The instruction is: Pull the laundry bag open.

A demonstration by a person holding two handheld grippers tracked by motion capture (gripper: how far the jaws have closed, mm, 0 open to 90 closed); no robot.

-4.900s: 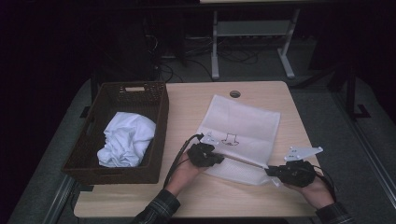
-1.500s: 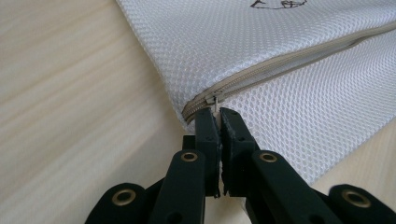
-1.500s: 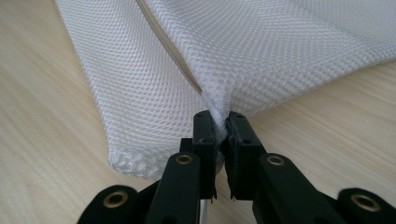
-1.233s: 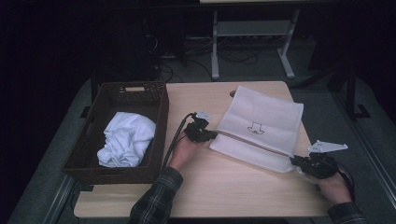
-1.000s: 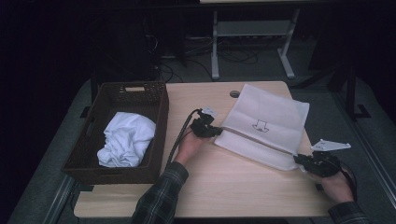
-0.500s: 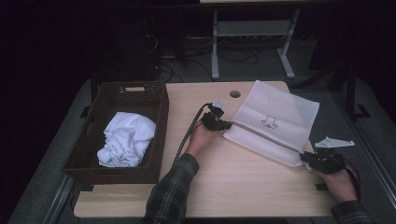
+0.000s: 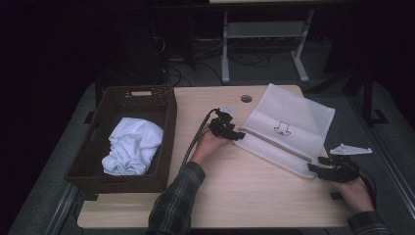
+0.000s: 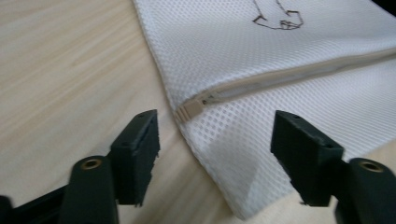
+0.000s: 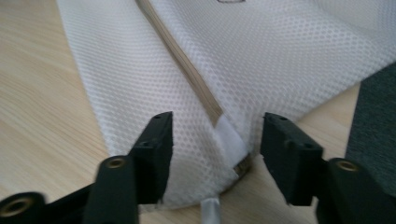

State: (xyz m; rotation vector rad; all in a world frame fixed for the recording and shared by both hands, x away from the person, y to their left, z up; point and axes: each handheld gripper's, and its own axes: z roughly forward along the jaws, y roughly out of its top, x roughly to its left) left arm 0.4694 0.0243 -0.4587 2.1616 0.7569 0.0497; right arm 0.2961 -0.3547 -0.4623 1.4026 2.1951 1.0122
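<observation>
White mesh laundry bag (image 7: 288,128) lies flat at right centre of the desk (image 7: 235,196). Left gripper (image 8: 215,135), jaws apart, straddles the zipper end (image 8: 190,109). Right gripper (image 9: 215,135), jaws apart, flanks the bag's opposite corner. Wicker basket (image 7: 147,95) at left holds white cloth (image 7: 131,147).

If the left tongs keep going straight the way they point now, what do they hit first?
Most likely the tan zipper end at the edge of the white mesh laundry bag. It lies just ahead, between the open jaws of the left tongs, though depth is uncertain.
</observation>
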